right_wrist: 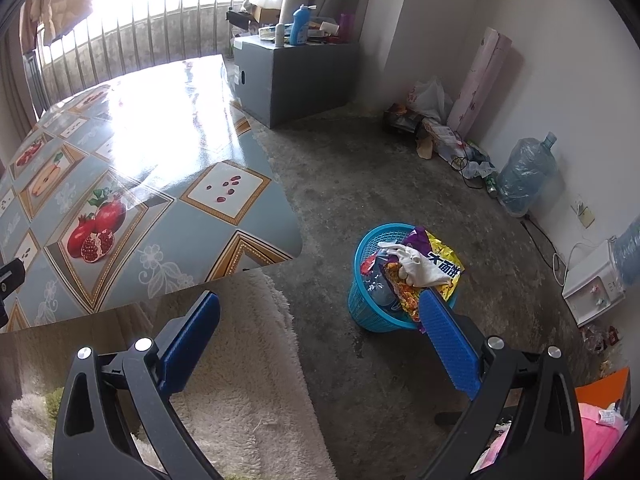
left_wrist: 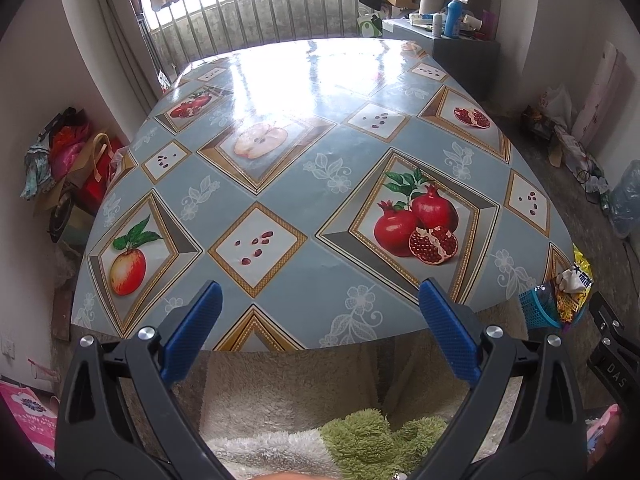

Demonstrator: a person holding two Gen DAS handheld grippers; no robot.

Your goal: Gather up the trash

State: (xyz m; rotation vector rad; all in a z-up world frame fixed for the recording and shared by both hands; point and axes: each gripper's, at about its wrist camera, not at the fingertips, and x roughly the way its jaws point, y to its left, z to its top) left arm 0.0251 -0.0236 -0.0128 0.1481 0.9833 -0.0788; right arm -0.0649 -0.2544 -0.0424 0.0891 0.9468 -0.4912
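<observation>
A blue plastic waste basket point(right_wrist: 366, 312) stands on the floor right of the table, filled with snack wrappers point(right_wrist: 440, 264) and a crumpled white tissue point(right_wrist: 416, 266). It also shows at the right edge of the left wrist view point(left_wrist: 538, 312). My right gripper point(right_wrist: 320, 316) is open and empty, held above the floor just left of the basket. My left gripper point(left_wrist: 320, 304) is open and empty over the near edge of the table point(left_wrist: 280, 184), which has a fruit-print cloth.
A fluffy beige rug point(right_wrist: 256, 392) lies below the table's near edge. A grey cabinet point(right_wrist: 292, 76) with bottles stands beyond the table. Bags, a water jug point(right_wrist: 524, 176) and clutter line the right wall. Bags pile at the left wall point(left_wrist: 68, 160).
</observation>
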